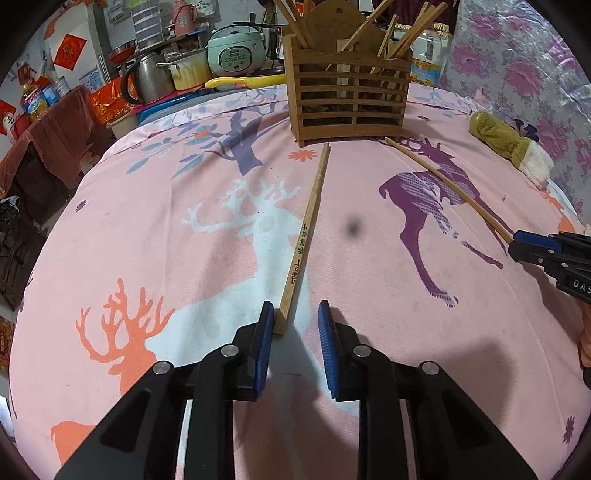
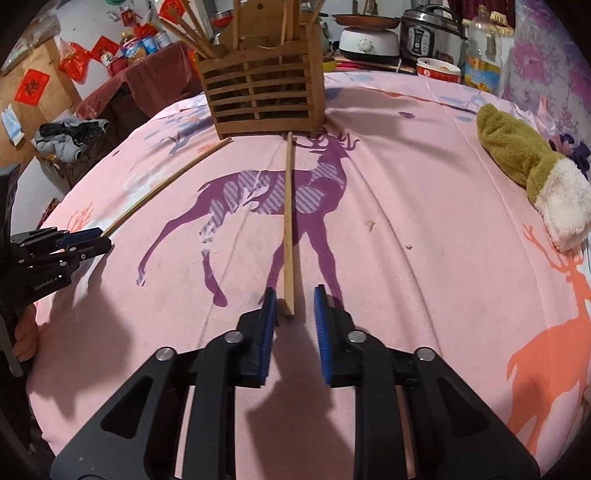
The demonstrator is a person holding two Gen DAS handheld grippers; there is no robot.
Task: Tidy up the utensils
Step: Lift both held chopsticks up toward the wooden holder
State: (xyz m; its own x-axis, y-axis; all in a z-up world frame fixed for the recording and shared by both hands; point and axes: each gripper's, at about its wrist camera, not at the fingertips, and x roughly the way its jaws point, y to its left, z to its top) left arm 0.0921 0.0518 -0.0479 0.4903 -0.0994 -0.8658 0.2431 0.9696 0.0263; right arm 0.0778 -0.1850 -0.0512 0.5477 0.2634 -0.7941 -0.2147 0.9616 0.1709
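A slatted wooden utensil holder (image 1: 351, 99) with several chopsticks in it stands at the far side of the pink deer-print cloth (image 1: 147, 221). Two loose chopsticks lie on the cloth in front of it. The near end of the printed chopstick (image 1: 306, 229) lies between the jaws of my left gripper (image 1: 295, 310), against the left pad and clear of the right one. In the right wrist view, the second chopstick (image 2: 288, 214) ends between the jaws of my right gripper (image 2: 295, 295), with a gap on each side. Both grippers are open, low over the cloth.
A green and white plush sock (image 2: 524, 166) lies at the right edge of the cloth. Behind the holder (image 2: 262, 96) stand a kettle (image 1: 147, 77), a rice cooker (image 1: 236, 51), an oil bottle (image 2: 484, 51) and a pressure cooker (image 2: 432, 33). Dark furniture stands off the left edge.
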